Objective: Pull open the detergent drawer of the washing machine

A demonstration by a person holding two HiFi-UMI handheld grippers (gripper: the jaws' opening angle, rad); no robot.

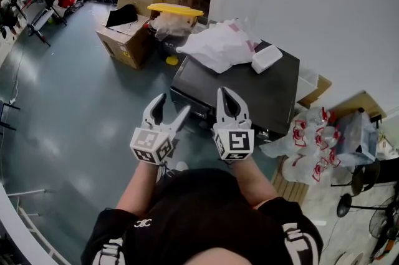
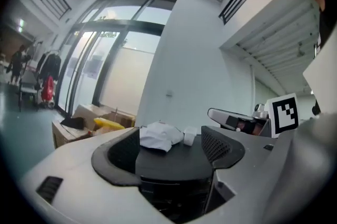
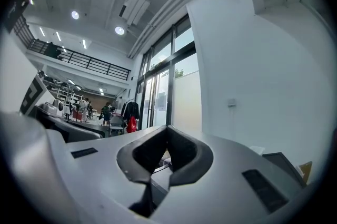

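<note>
The detergent drawer, too dark to make out on the washing machine's (image 1: 249,80) near front edge, seems not yet pulled: the left tongs (image 1: 173,103) hover apart and empty before it, the right tongs (image 1: 228,93) pressed together.

Washing machine (image 1: 262,92) is showing black; bag (image 1: 215,48) and box (image 1: 267,58) on it are looking white. Behind it, lid (image 1: 174,9) is showing yellow, cartons (image 1: 128,42) brown. Left gripper (image 1: 173,105) and right gripper (image 1: 227,92) are showing light grey with black-and-white square patterns.
</note>
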